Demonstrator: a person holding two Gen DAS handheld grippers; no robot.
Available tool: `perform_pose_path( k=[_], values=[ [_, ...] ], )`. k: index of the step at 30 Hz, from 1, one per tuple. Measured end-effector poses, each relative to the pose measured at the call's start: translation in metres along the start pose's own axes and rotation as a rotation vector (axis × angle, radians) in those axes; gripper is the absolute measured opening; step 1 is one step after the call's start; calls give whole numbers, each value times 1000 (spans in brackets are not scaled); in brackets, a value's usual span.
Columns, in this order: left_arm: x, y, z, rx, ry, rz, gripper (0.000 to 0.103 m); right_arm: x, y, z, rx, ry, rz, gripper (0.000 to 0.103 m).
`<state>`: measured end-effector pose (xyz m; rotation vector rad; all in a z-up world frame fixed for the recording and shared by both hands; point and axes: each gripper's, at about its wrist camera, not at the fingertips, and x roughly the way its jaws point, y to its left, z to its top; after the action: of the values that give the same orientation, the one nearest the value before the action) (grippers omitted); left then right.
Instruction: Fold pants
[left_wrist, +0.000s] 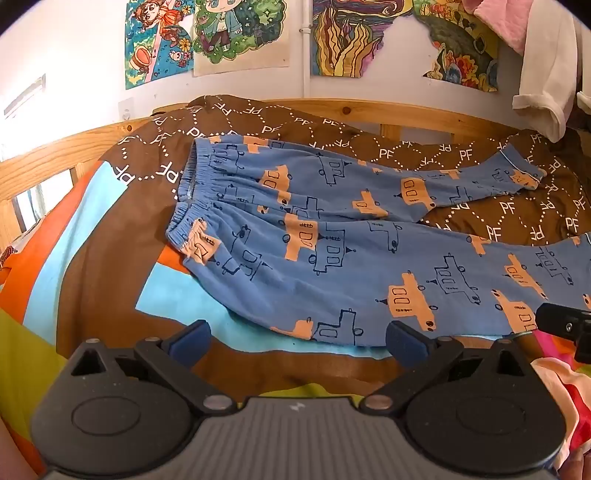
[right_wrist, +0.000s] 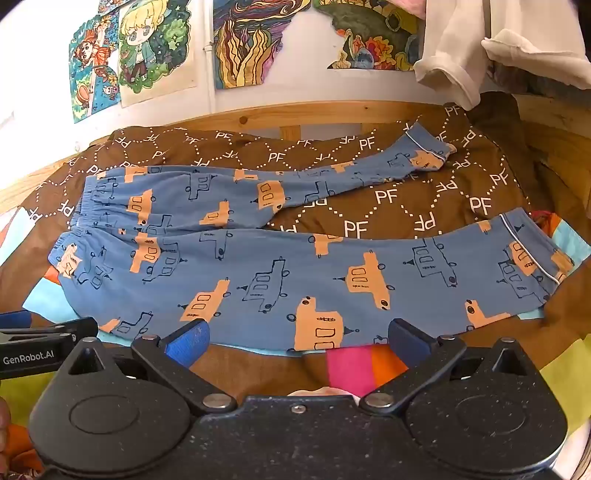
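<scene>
Blue pants (left_wrist: 332, 236) with orange and outlined car prints lie spread flat on a bed, waistband (left_wrist: 192, 206) at the left, both legs running right and apart in a V. They also show in the right wrist view (right_wrist: 280, 266), near leg cuff (right_wrist: 532, 254) at the right, far leg cuff (right_wrist: 428, 151) at the back. My left gripper (left_wrist: 297, 341) is open and empty, just in front of the near leg's lower edge. My right gripper (right_wrist: 297, 341) is open and empty, at the near leg's front edge, further right.
The bed has a brown "PF" patterned cover (left_wrist: 480, 221) with orange, light blue and green panels (left_wrist: 48, 258). A wooden bed rail (left_wrist: 369, 110) runs along the wall with drawings. White clothing (right_wrist: 480, 55) hangs at the back right. The right gripper (left_wrist: 565, 325) shows at the left view's edge.
</scene>
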<state>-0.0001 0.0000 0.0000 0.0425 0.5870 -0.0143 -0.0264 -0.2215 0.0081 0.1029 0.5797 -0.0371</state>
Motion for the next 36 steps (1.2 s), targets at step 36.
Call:
perform_pose_path(
  k=[36],
  values=[
    [0,0,0,-2,-2,0,103,2,-2,-3,12,9,5,102]
  ],
)
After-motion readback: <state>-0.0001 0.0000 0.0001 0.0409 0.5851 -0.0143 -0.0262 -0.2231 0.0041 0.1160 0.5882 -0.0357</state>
